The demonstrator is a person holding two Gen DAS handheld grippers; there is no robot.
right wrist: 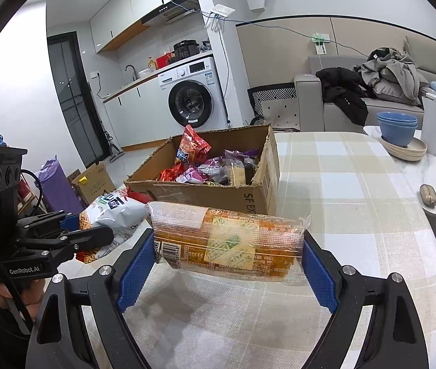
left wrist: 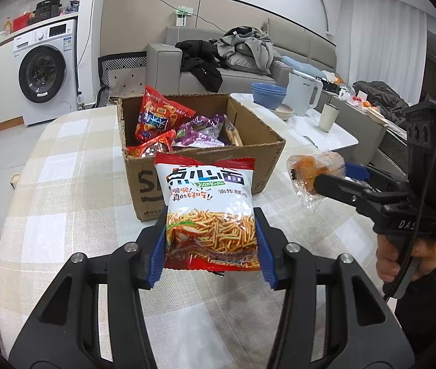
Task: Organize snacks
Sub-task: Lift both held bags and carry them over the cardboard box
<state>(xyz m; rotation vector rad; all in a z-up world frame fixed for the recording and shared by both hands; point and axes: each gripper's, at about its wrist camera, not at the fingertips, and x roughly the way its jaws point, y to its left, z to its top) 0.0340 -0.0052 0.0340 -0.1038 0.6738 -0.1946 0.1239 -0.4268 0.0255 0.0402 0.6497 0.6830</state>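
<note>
Cardboard box (left wrist: 205, 166) sat at 12 o'clock, half full. Left gripper (left wrist: 211, 246) pinched the noodle bag (left wrist: 208, 203) narrow; right gripper (right wrist: 227, 264) held the clear-wrapped cake (right wrist: 227, 240) with jaws wide. I'd lift both over the rim before dropping, one at a time.

White and red crinkly plastic bag of fried noodle sticks (left wrist: 210, 212) is upright, above the checked cloth, just in front of the brown cardboard box (left wrist: 257, 141). Clear-wrapped orange cake pkg (right wrist: 230, 243) lies crosswise, near the box too. Box is open, w/ red and purple snack bags (left wrist: 168, 123) inside.
</note>
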